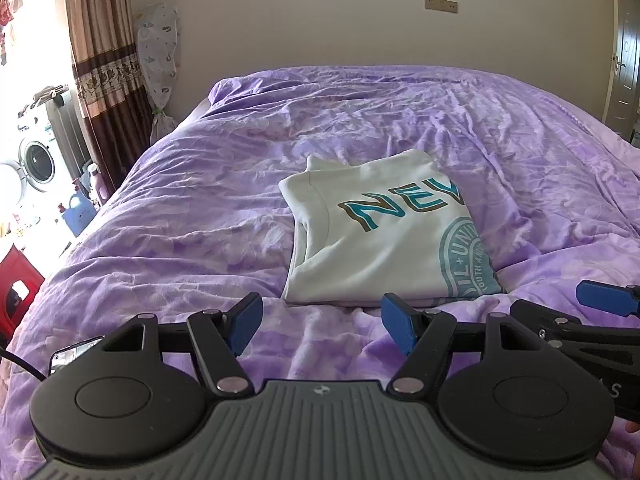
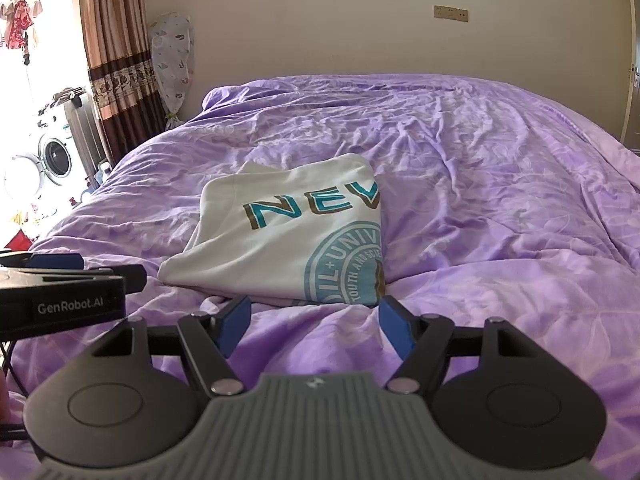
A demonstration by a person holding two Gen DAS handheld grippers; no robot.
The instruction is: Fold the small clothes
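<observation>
A white T-shirt (image 1: pixel 380 240) with teal "NEV" lettering and a round teal emblem lies folded into a rectangle on the purple bed cover (image 1: pixel 200 208). It also shows in the right wrist view (image 2: pixel 288 236). My left gripper (image 1: pixel 322 326) is open and empty, just short of the shirt's near edge. My right gripper (image 2: pixel 314 326) is open and empty, also just short of the near edge. The right gripper shows at the right edge of the left wrist view (image 1: pixel 608 300). The left gripper shows at the left of the right wrist view (image 2: pixel 80 276).
The purple cover (image 2: pixel 500 220) is wrinkled all over the bed. A beige wall (image 1: pixel 360 20) stands behind the bed. A brown curtain (image 1: pixel 104 60), a washing machine (image 1: pixel 36 160) and a red crate (image 1: pixel 18 280) are to the left. A door (image 1: pixel 624 60) is at the right.
</observation>
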